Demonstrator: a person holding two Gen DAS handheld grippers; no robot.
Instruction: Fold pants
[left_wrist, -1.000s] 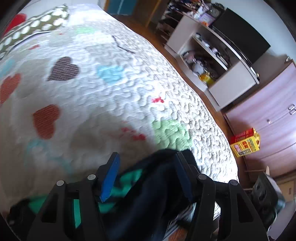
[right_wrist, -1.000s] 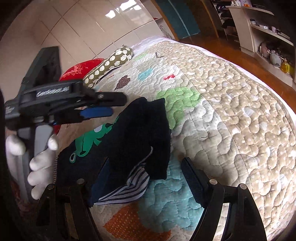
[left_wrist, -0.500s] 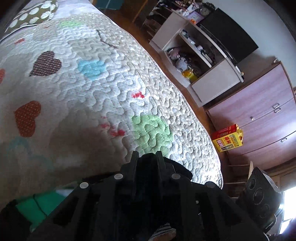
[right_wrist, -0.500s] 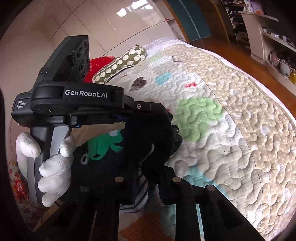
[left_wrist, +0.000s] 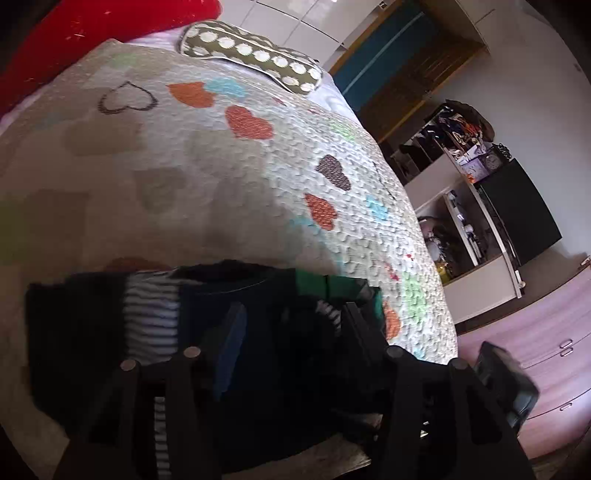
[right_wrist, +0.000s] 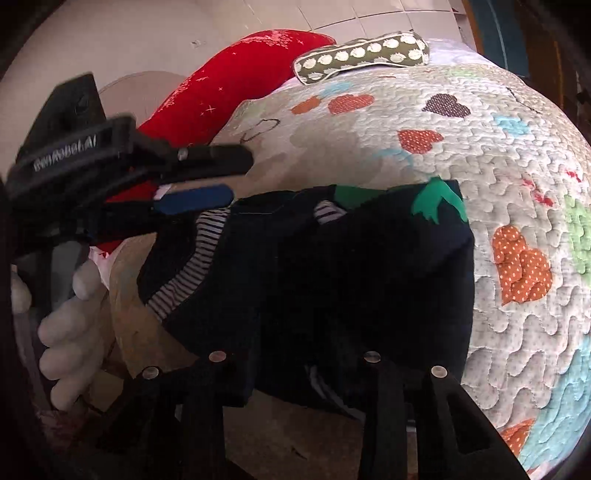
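where the quilt (left_wrist: 229, 177) with its coloured hearts covers the bed, a red cushion (right_wrist: 236, 92) and a spotted pillow (left_wrist: 255, 55) lie toward the top of both views. at the right of the left view stand white shelves (left_wrist: 476, 229), a dark screen (left_wrist: 521, 214) and pale wood drawers (left_wrist: 546, 354).

the pants (right_wrist: 351, 273), dark with a green patch and striped lining, lie flat along the lower part of the quilt, in the bottom centre of each frame.

the left gripper (left_wrist: 291, 332) has its jaws opening, spread over the cloth without pressing it. the right gripper (right_wrist: 295, 354) is opening too, its fingers apart above the pants. a gloved hand (right_wrist: 70, 314) holds the left gripper at the left edge of the right view.

half a second ago both grippers were pinched tight on a bunched-up fold; now the cloth is laid out and released, and the views have swung toward the pillows.
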